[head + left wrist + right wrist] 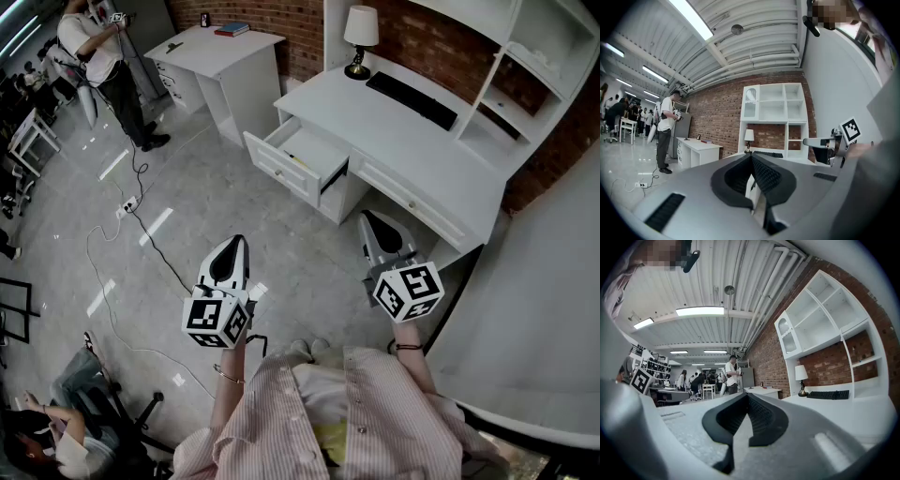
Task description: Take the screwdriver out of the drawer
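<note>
Both grippers are held level over the floor, side by side and apart, with the open drawer (279, 172) well ahead of them. The left gripper (234, 243) has its jaws closed tip to tip with nothing between them, which its own view confirms at the meeting point (751, 157). The right gripper (367, 217) is also closed and empty, the dark ribbed pads (761, 416) meeting at the front (746, 397). The drawer stands pulled out of the white table (427, 155), ahead and to the right of the left jaws and ahead and to the left of the right jaws, far from both. Inside it lies a thin yellowish sliver (298, 161), too small to tell whether it is the screwdriver. Beyond the jaws on the table top stand a lamp (360, 37) and a dark keyboard (412, 99), with white shelves (525, 56) rising behind them against a brick wall. Farther off, to the left of the left jaws, is a second white table (220, 56), a person (98, 56) standing beside it, and a cable (141, 234) trailing over the floor.
</note>
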